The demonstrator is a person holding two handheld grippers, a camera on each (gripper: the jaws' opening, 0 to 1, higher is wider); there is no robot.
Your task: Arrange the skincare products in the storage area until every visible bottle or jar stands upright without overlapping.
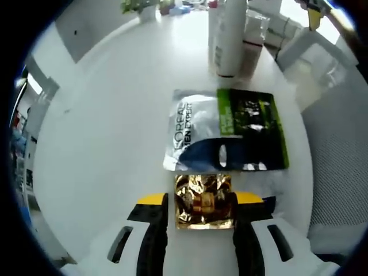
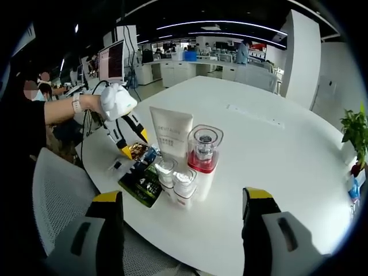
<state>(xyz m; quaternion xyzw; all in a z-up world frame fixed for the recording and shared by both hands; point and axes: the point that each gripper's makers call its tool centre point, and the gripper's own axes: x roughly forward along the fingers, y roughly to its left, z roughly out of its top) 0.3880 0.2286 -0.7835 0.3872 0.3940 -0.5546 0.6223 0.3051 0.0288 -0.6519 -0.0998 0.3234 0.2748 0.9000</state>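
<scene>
currently, in the left gripper view, the left hand-held gripper point(image 1: 204, 214) has its two jaws pressed against the sides of a small gold foil sachet point(image 1: 204, 201), pinching it just above the white desk point(image 1: 103, 149). taking the l'oreal sachet point(image 1: 198, 135) as landmark: it lies flat on the desk, silver and blue, directly beyond the gold foil sachet, with edges touching or nearly so; contact cannot be confirmed. a green and black sachet point(image 1: 256, 129) lies beside the l'oreal sachet and overlaps one edge of it. beyond the l'oreal sachet a tall white tube point(image 1: 230, 37) stands upright, with further clear-cased items near it, too blurred to identify.

in the right gripper view, the right hand-held gripper point(image 2: 181, 221) has its jaws spread wide with nothing between them, held well apart from the products. the white tube point(image 2: 171, 132) stands upright on the desk point(image 2: 276, 149). just beside it stands a clear-topped jar with a red base point(image 2: 202, 158), upright. two small white bottles point(image 2: 175, 181) stand upright in front of those two, close together. the flat sachets point(image 2: 141, 181) lie at the desk edge next to the small bottles. the left hand-held gripper point(image 2: 127, 141) appears there held by a person's hand point(image 2: 118, 100), its yellow-tipped jaws down at the gold sachet. a potted plant point(image 2: 355, 135) stands at the far edge of the desk.
</scene>
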